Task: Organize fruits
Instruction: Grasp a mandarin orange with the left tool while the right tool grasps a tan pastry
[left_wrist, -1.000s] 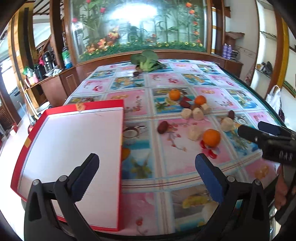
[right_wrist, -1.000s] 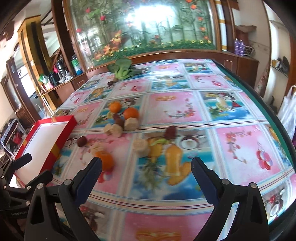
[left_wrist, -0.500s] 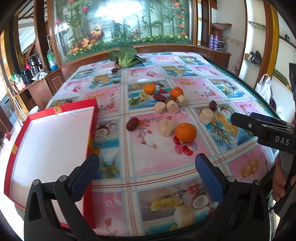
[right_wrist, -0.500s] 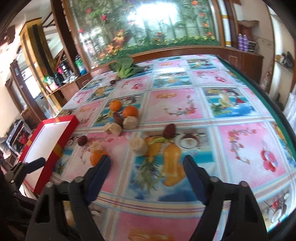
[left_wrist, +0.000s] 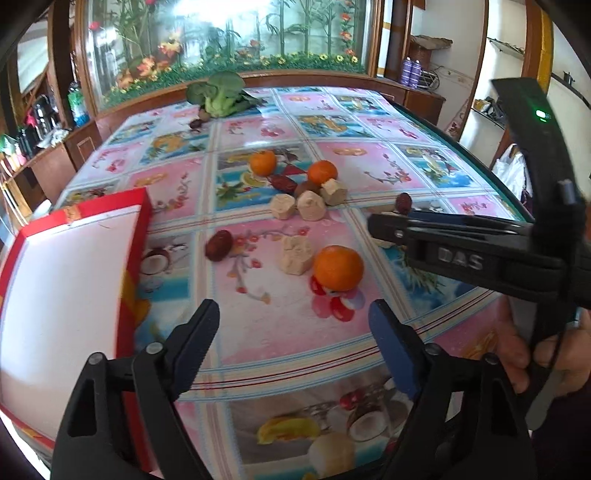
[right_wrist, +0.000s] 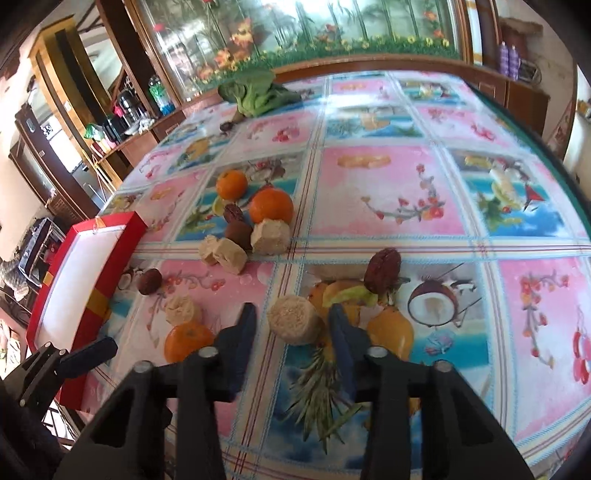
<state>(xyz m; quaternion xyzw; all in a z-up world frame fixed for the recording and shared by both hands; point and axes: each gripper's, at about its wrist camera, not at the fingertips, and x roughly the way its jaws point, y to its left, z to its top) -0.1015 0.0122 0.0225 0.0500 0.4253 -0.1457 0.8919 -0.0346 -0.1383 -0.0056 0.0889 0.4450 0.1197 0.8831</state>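
Note:
Oranges, dark red dates and beige round cakes lie scattered on the fruit-print tablecloth. My right gripper (right_wrist: 291, 325) is open, its jaws on either side of a beige round cake (right_wrist: 293, 320) without touching it; a date (right_wrist: 382, 268) lies just beyond. My left gripper (left_wrist: 293, 321) is open and empty above the cloth, short of an orange (left_wrist: 338, 267) and a beige cake (left_wrist: 296, 254). The right gripper (left_wrist: 384, 225) reaches in from the right in the left wrist view. A red box with a white inside (left_wrist: 55, 295) lies at the left; it also shows in the right wrist view (right_wrist: 85, 258).
A cluster of two oranges (left_wrist: 263, 162), dates and cakes (left_wrist: 310, 206) lies mid-table. A lone date (left_wrist: 218, 245) lies near the box. A green leafy vegetable (left_wrist: 221, 94) sits at the far edge. Wooden cabinets and an aquarium wall stand behind.
My right gripper has moved forward and down and narrowed around the beige cake. My left gripper has shifted to the right and closer to the fruits, its jaws less wide.

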